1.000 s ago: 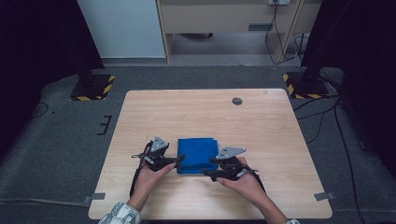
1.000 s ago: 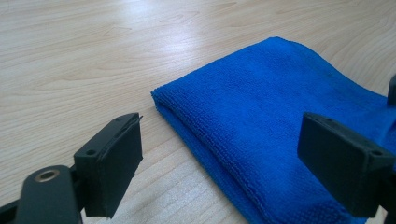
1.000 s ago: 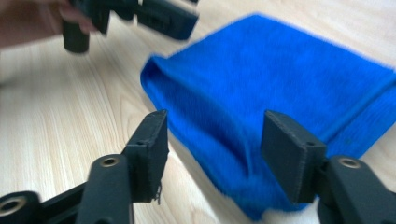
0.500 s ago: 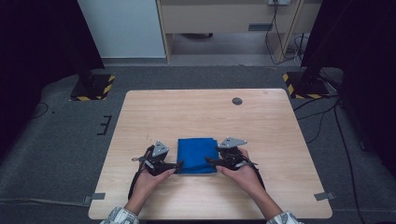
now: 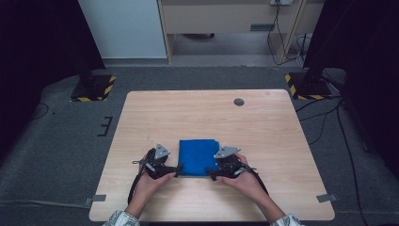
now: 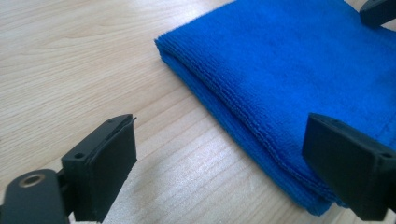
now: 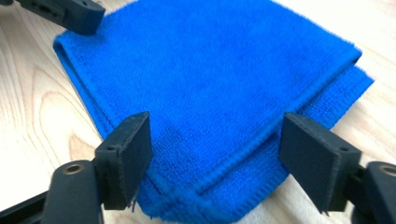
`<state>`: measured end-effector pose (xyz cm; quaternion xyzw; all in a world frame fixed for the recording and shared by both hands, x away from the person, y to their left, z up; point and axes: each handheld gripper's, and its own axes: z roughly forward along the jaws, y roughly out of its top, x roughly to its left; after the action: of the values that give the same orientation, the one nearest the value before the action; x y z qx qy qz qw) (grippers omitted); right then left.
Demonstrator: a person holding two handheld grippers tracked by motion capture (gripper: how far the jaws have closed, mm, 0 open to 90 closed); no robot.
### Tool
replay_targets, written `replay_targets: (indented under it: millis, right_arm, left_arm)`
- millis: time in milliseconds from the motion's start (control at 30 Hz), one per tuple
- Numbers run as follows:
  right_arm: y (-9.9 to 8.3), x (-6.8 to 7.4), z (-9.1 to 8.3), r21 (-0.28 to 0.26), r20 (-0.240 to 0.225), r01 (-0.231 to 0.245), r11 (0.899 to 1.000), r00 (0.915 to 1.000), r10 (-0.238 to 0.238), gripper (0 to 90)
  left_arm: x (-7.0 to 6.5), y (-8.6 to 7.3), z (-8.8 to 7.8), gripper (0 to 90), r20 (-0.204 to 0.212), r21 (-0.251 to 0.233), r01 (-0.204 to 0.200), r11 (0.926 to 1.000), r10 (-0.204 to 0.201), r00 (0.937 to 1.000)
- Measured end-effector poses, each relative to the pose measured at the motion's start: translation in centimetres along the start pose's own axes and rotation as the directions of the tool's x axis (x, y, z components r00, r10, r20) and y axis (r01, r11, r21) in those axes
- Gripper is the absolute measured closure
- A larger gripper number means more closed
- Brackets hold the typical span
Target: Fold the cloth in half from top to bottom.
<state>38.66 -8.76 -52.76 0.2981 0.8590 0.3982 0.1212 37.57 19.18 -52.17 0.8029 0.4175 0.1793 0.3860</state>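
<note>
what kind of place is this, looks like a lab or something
Probably a lab or recording workspace, not a home. A bare wooden table stands on grey carpet between dark stands with yellow-and-black hazard-striped bases, cables trail across the floor, and a folded blue cloth lies between two handheld grippers.

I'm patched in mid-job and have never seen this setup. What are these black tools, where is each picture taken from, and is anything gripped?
A person sits at a light wooden table holding a hand-held two-jaw tool in each hand: the left gripper and the right gripper. One picture looks down from a fixed camera above; the other two come from cameras riding on each gripper, looking along its black jaws. Between them lies a folded blue microfibre cloth. Both grippers stand open at the cloth's near corners, one on each side; nothing is held. A small dark round disc sits near the far edge.
</note>
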Motion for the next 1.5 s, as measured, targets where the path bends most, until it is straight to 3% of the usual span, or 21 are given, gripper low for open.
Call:
replay_targets:
  millis: [267, 633, 867, 1500]
  right_arm:
    - [1.1, -0.5, -0.6, -0.073, 0.018, -0.027, 0.997, 0.9994, 0.028, 14.1]
    - [2.1, -1.6, -2.0, -0.147, 0.046, -0.049, 0.988, 0.9974, 0.057, 9.3]
    - [2.4, -2.7, -3.4, -0.200, 0.055, -0.080, 0.976, 0.9941, 0.093, 8.6]
    - [2.1, -5.1, -5.3, -0.234, 0.109, -0.126, 0.964, 0.9820, 0.154, 7.6]
  left_arm:
    - [0.6, 0.2, -0.9, 4.8, -0.013, -0.075, 0.037, 0.9965, -0.038, 0.9992]
    - [1.6, 0.2, -1.4, 4.9, -0.028, -0.106, 0.076, 0.9915, -0.079, 0.9965]
    - [2.6, 0.1, -2.0, 4.9, -0.045, -0.134, 0.104, 0.9854, -0.111, 0.9928]
    - [5.8, -0.8, -3.1, 5.4, -0.086, -0.126, 0.109, 0.9860, -0.121, 0.9890]
